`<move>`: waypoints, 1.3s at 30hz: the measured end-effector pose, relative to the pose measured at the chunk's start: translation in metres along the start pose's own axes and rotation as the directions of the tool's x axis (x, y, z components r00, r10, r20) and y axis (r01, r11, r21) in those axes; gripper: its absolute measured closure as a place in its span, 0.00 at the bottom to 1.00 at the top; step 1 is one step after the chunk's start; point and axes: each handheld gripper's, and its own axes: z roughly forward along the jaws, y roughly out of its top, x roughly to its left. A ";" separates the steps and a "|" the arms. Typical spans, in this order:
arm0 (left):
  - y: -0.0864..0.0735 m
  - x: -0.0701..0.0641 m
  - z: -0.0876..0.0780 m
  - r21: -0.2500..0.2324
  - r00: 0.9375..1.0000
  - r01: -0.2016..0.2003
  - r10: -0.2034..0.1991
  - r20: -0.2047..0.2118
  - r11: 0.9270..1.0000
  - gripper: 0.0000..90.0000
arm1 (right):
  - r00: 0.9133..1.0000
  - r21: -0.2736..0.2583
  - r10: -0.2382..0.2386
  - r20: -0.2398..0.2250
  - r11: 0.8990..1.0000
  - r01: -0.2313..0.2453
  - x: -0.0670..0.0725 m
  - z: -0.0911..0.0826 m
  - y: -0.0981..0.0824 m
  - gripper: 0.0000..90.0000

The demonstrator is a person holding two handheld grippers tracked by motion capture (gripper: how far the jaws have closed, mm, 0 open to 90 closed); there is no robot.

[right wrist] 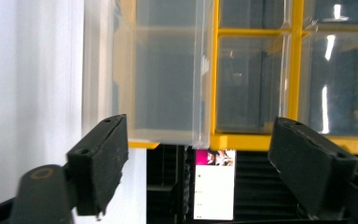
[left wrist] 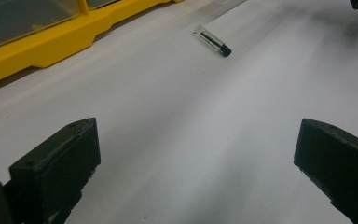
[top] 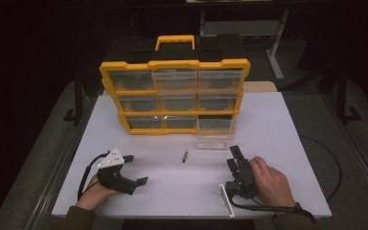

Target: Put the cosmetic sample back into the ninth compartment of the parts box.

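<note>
While both forearms come in from the near edge of the white table [top: 278, 124], the two hands rest low on it, well apart. The left hand [top: 96, 188] lies near the left front corner and holds the left gripper [top: 135, 170] almost level, pointing toward the middle of the table; its jaws stand spread wide with nothing between them. In the left gripper view those jaws frame bare table, and a small clear tube [left wrist: 212, 41] with a black cap lies on its side farther off, near the yellow base of the drawer cabinet [left wrist: 51, 44].

The right hand [top: 270, 181] sits near the right front, fingers curled over the right gripper [top: 233, 157], which is rolled onto its side and points away from the person toward the cabinet. Its jaws are spread apart and empty. Just beyond them a clear drawer [top: 214, 134] stands pulled out of the cabinet's bottom right slot, resting on the table. The tube lies on the table between the grippers, just left of that drawer and touching nothing else.
</note>
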 end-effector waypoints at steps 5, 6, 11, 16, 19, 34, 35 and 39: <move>-0.001 0.000 0.001 0.003 1.000 -0.002 0.002 -0.001 1.000 0.00 | 1.000 0.012 -0.009 -0.015 1.000 0.009 0.004 0.001 -0.004 0.14; -0.001 0.000 0.001 0.005 1.000 -0.002 0.002 0.001 1.000 0.00 | 1.000 0.020 0.000 -0.016 1.000 0.001 0.004 0.002 -0.005 0.12; -0.001 -0.001 0.002 0.004 1.000 0.001 -0.001 0.001 1.000 0.00 | 1.000 0.017 0.001 -0.012 1.000 -0.001 0.005 0.003 -0.006 0.04; -0.001 0.000 0.001 0.008 1.000 -0.002 0.002 0.000 1.000 0.00 | 1.000 0.016 0.019 0.018 1.000 -0.019 0.007 0.005 -0.006 0.00; 0.000 0.000 0.002 0.004 1.000 -0.002 0.002 -0.002 1.000 0.00 | 1.000 0.011 0.017 0.017 1.000 -0.017 0.007 0.004 -0.006 0.00; 0.000 -0.001 0.003 0.002 1.000 -0.003 0.003 -0.002 1.000 0.00 | 0.999 -0.002 0.046 0.009 0.999 -0.046 0.004 0.007 -0.006 0.00; 0.000 -0.001 0.003 0.001 1.000 -0.002 0.002 -0.001 1.000 0.00 | 0.999 -0.002 0.052 0.009 0.999 -0.052 0.003 0.007 -0.006 0.00; 0.000 -0.001 0.003 0.010 1.000 -0.010 0.010 0.002 1.000 0.00 | 0.998 0.001 0.066 0.007 0.998 -0.066 0.002 0.007 -0.006 0.00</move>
